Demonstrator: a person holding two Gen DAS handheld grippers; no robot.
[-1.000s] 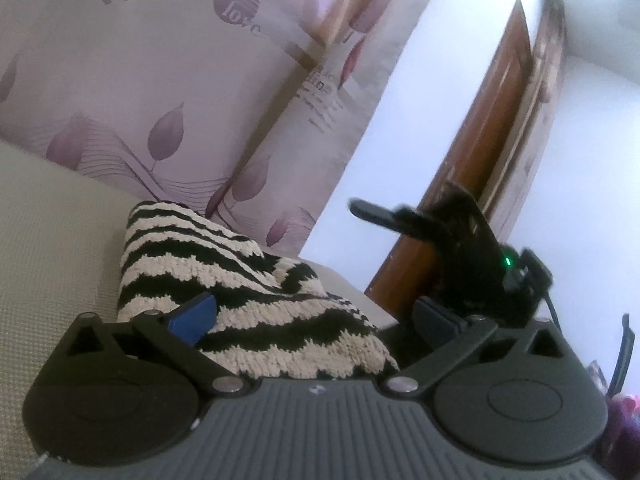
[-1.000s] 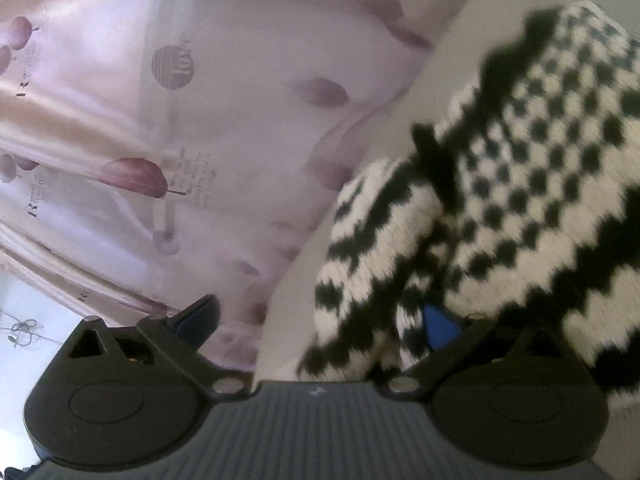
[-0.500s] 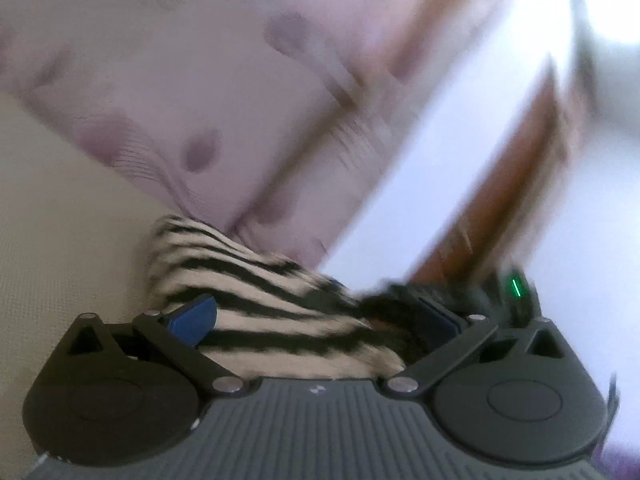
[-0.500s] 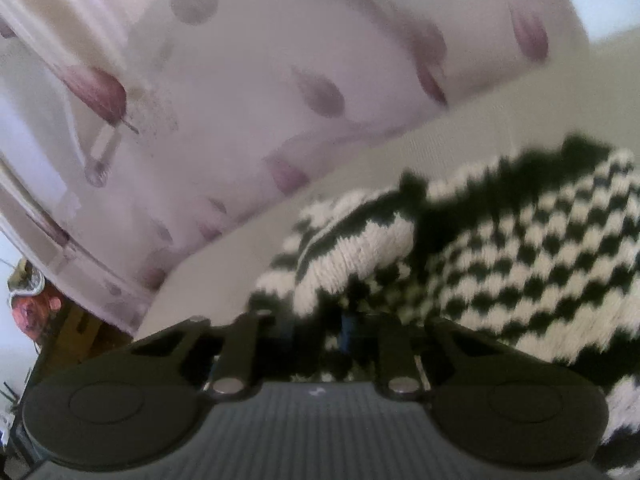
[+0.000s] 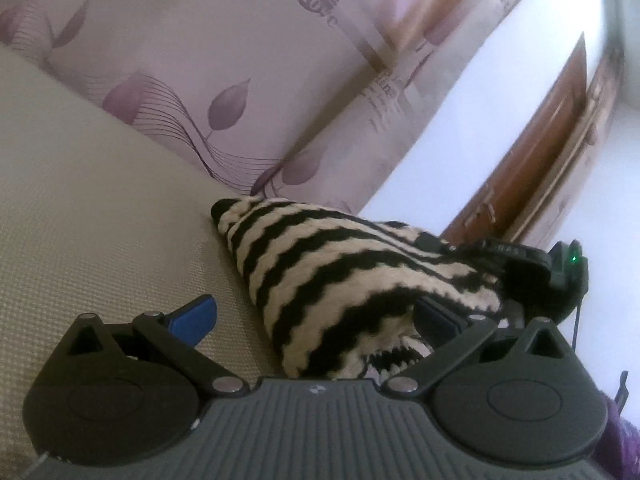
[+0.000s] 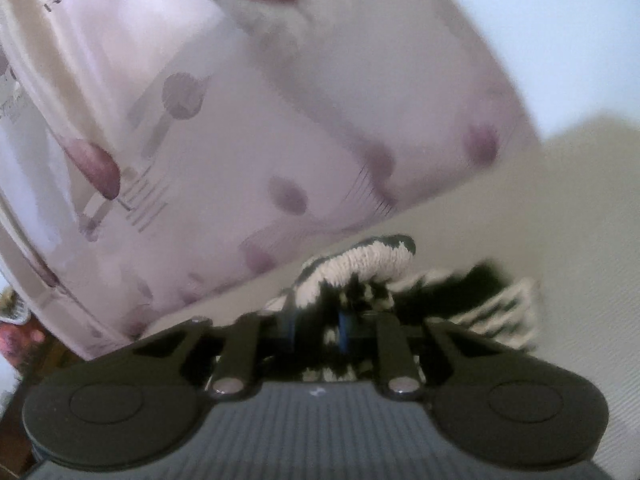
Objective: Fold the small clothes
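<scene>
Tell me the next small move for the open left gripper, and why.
Probably close the left gripper on the striped knit garment. Its fingers stand wide apart with the garment's edge lying between them, ungripped, on the beige surface. The right gripper is already shut on the knit's other end, so a second hold should let both carry the fold.

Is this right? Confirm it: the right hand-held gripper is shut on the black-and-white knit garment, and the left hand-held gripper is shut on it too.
Not quite. The right hand-held gripper is indeed shut on the black-and-white knit garment, as the right wrist view shows. But the left hand-held gripper is open: in the left wrist view its blue-padded fingers stand wide apart, with the garment lying between them.
</scene>
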